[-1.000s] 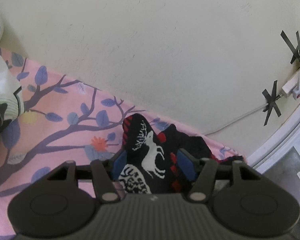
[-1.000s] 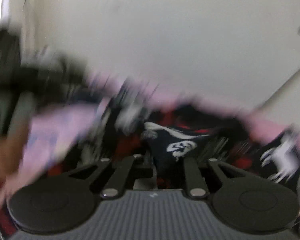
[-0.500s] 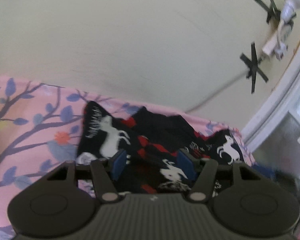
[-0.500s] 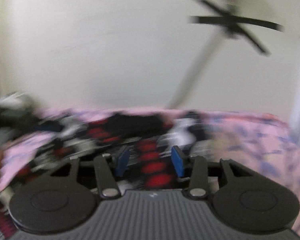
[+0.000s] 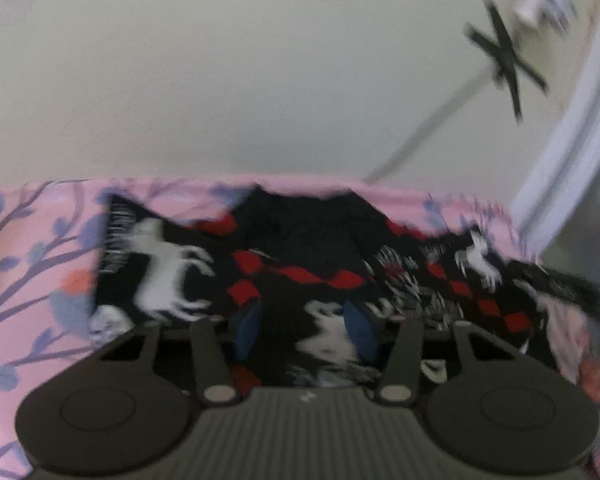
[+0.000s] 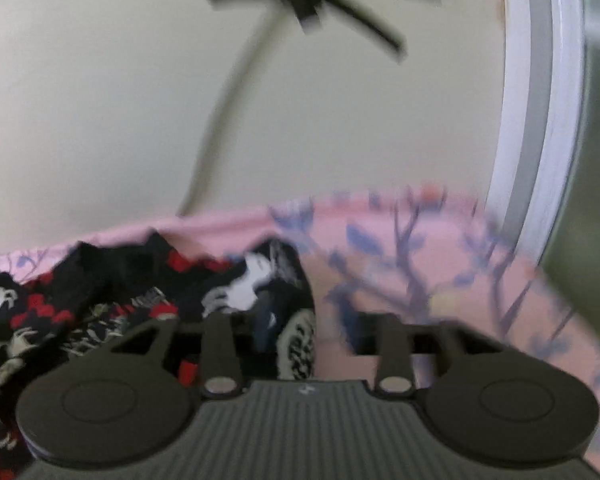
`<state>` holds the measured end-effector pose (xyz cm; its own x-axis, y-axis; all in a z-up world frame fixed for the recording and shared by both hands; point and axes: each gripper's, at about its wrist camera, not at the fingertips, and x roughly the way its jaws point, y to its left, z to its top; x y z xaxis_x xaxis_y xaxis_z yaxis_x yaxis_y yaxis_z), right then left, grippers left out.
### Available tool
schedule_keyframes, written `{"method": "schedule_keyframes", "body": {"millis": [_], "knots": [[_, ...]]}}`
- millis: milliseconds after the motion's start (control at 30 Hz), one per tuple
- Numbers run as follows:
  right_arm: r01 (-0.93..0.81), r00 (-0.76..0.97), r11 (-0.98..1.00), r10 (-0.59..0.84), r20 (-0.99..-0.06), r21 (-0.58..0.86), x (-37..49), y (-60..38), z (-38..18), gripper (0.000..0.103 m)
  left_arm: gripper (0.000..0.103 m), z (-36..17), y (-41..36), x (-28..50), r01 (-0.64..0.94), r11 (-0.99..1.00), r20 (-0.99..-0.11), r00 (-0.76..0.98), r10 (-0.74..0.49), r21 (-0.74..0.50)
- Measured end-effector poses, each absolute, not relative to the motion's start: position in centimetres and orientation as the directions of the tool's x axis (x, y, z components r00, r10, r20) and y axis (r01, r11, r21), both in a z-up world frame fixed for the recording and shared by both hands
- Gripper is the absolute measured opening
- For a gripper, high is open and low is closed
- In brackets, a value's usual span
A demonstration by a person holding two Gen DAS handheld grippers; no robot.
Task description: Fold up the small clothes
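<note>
A small black garment with white deer and red diamonds lies spread on the pink floral sheet close to the wall. My left gripper hovers over its near edge with blue pads apart and cloth between them. In the right wrist view the garment lies at the left. My right gripper is over its right edge, with the jaws wide apart. Both views are blurred.
A cream wall rises just behind the garment, with a cable taped by black crosses. A white door frame stands at the right. More pink sheet lies right of the garment.
The right gripper let go of the garment and opened, then swung right. The left gripper shifted right along the garment, which now lies spread out. Both cameras are moving.
</note>
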<state>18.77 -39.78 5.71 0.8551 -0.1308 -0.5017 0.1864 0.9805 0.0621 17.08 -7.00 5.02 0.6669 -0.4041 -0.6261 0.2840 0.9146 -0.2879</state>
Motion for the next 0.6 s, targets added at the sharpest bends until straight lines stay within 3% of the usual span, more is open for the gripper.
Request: {"method": "schedule_keyframes", "body": {"millis": [100,233,333,367,400,433,533,600], "knots": [[0.051,0.888,0.982,0.038,-0.458,0.18,17.1,-38.6,8.4,0.052,0.049,5.8,-3.4,17.3,0.221,0.918,-0.594,0.708,-0.383,-0.329],[-0.085,0.758,0.885,0.356,-0.546,0.459,20.8,-35.8,8.0,0.05,0.049,5.3,0.0,17.7,0.145,0.881,-0.58,0.702,-0.413,-0.451],[-0.065,0.639,0.841,0.449,-0.625,0.537,24.8,-32.8,4.9,0.051,0.05,4.5,1.4,17.0,0.145,0.843,-0.554,0.694,-0.459,-0.518],[-0.067,0.61,0.836,0.466,-0.641,0.545,26.0,-31.9,4.0,0.046,0.05,4.2,1.6,16.9,0.147,0.84,-0.554,0.69,-0.466,-0.522],[-0.075,0.632,0.855,0.439,-0.639,0.513,26.4,-30.9,4.0,0.014,0.05,4.1,1.8,17.0,0.148,0.839,-0.556,0.686,-0.469,-0.524],[-0.083,0.629,0.876,0.416,-0.656,0.476,27.0,-30.1,4.5,0.007,0.05,4.1,2.0,17.1,0.148,0.836,-0.555,0.685,-0.472,-0.528],[-0.095,0.732,0.855,0.408,-0.546,0.511,26.5,-30.3,8.3,0.005,0.05,4.1,2.6,17.2,0.152,0.82,-0.536,0.689,-0.488,-0.552],[-0.082,0.847,0.88,0.309,-0.433,0.467,25.0,-31.3,11.7,0.005,0.05,4.4,2.9,17.0,0.152,0.812,-0.523,0.695,-0.493,-0.564]]}}
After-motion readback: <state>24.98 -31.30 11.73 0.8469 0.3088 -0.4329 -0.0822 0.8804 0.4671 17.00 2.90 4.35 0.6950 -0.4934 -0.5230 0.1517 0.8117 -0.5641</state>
